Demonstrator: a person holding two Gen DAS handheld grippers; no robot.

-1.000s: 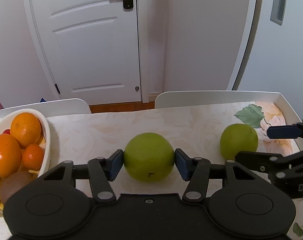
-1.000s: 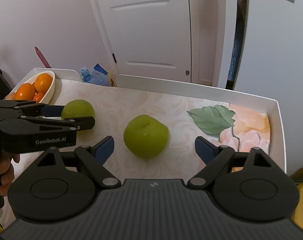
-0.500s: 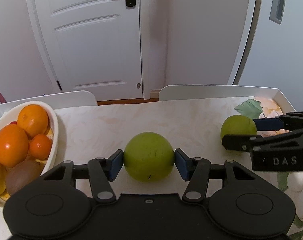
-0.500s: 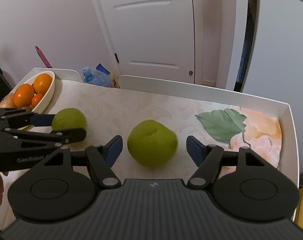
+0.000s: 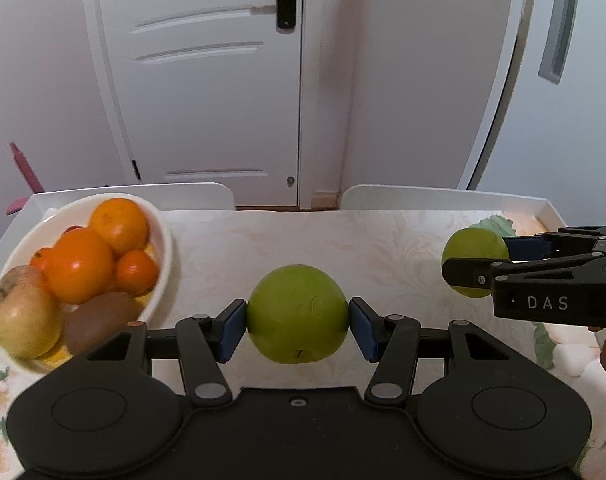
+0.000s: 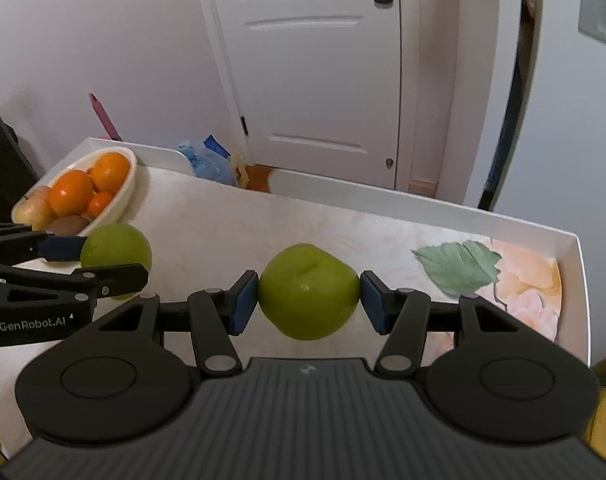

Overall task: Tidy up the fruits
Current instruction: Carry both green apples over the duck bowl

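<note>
On the left, the bowl (image 5: 161, 268) already holds oranges, an apple and a kiwi; two green apples are not yet in it. The left gripper (image 5: 297, 326) clamps one green apple (image 5: 297, 314) just right of the bowl, pointing steeply down over the table (image 5: 343, 240). The right gripper (image 6: 309, 298), angled likewise, has just been closing and now pinches the second apple (image 6: 307, 290) mid-table.

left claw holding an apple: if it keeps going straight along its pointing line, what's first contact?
Probably the bare cream patterned tabletop beyond the held round green apple. The left claw points downward; the white fruit bowl sits off to its left. Depth unclear.
</note>
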